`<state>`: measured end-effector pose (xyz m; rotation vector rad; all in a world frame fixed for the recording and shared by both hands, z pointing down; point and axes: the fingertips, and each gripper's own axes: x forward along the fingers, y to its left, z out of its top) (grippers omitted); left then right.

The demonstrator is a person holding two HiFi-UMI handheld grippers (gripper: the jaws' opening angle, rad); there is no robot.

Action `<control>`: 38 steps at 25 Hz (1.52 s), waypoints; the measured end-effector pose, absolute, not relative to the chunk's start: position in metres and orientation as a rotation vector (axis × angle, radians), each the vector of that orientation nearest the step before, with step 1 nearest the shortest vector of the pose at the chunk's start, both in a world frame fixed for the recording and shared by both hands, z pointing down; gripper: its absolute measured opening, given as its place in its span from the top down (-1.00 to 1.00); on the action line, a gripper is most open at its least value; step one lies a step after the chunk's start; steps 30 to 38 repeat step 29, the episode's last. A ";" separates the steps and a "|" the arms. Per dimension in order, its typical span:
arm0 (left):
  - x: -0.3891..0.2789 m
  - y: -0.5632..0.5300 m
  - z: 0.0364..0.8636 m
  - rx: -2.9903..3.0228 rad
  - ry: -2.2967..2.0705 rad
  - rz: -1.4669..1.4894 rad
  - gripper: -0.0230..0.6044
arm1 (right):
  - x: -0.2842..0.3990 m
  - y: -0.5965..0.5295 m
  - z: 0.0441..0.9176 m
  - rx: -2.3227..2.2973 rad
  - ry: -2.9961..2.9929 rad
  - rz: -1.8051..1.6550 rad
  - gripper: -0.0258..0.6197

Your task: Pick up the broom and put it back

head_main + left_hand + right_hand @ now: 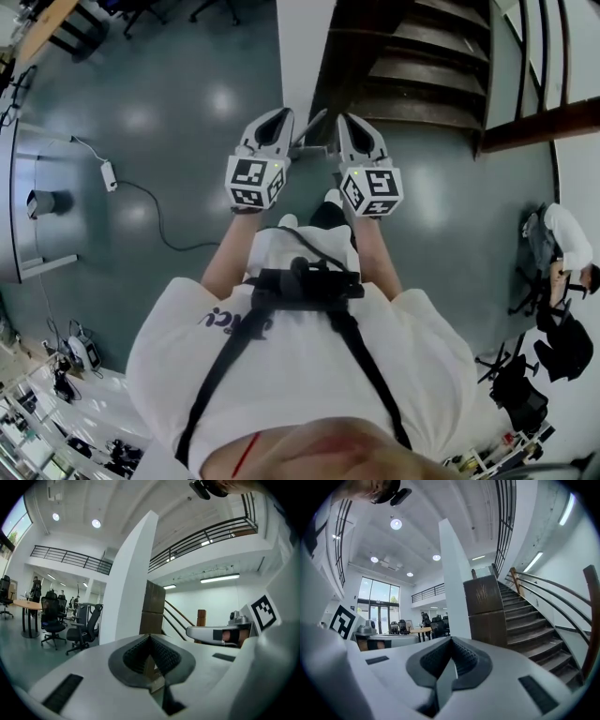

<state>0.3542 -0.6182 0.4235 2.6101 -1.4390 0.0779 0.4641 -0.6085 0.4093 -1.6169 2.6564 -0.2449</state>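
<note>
Fingers pressed together on left gripper (pixel 282 114) and right gripper (pixel 345 118) (both empty), pointing toward staircase (pixel 534 620).

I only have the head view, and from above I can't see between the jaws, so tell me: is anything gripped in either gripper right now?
Observer: No. The left gripper view shows the left gripper with its jaws together and nothing between them.
Operator: And the right one?
Observer: The right gripper is likewise shut and empty in its own view.
Operator: What do they face at eye level?
Observer: The left gripper view shows office chairs left of a white pillar, with a railed gallery running above them.
</note>
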 end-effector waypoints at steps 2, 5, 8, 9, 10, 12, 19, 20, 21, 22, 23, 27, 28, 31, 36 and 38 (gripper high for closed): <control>0.354 -0.615 0.412 2.627 -1.450 0.046 0.89 | 0.459 -0.607 0.397 -1.613 2.648 -0.209 0.90; 0.350 -0.611 0.404 2.641 -1.460 0.019 0.89 | 0.451 -0.606 0.389 -1.622 2.646 -0.179 0.90; 0.355 -0.608 0.394 2.652 -1.473 -0.005 0.89 | 0.452 -0.605 0.381 -1.622 2.650 -0.157 0.90; 0.358 -0.607 0.390 2.657 -1.477 -0.009 0.89 | 0.454 -0.604 0.378 -1.619 2.650 -0.150 0.90; 0.361 -0.605 0.386 2.662 -1.481 -0.011 0.89 | 0.455 -0.603 0.375 -1.616 2.650 -0.146 0.90; 0.363 -0.604 0.384 2.669 -1.480 -0.011 0.89 | 0.454 -0.603 0.374 -1.612 2.649 -0.145 0.90; 0.365 -0.601 0.384 2.680 -1.458 -0.019 0.89 | 0.447 -0.603 0.375 -1.605 2.645 -0.159 0.90; 0.364 -0.601 0.384 2.681 -1.459 -0.019 0.89 | 0.445 -0.603 0.376 -1.606 2.646 -0.163 0.90; 0.363 -0.601 0.384 2.681 -1.465 -0.018 0.89 | 0.444 -0.603 0.376 -1.605 2.646 -0.168 0.90; 0.363 -0.602 0.383 2.682 -1.472 -0.017 0.89 | 0.444 -0.603 0.375 -1.602 2.646 -0.172 0.90; 0.364 -0.603 0.382 2.683 -1.480 -0.017 0.89 | 0.445 -0.603 0.375 -1.600 2.646 -0.172 0.90; 0.366 -0.606 0.385 2.684 -1.483 -0.012 0.89 | 0.450 -0.606 0.378 -1.611 2.633 -0.173 0.90; 0.365 -0.607 0.387 2.684 -1.483 -0.009 0.89 | 0.451 -0.607 0.379 -1.615 2.630 -0.172 0.90; 0.364 -0.607 0.388 2.684 -1.482 -0.007 0.89 | 0.451 -0.608 0.380 -1.618 2.626 -0.172 0.90; 0.364 -0.607 0.388 2.684 -1.482 -0.007 0.89 | 0.451 -0.608 0.380 -1.618 2.626 -0.172 0.90; 0.364 -0.607 0.388 2.684 -1.482 -0.007 0.89 | 0.451 -0.608 0.380 -1.618 2.626 -0.172 0.90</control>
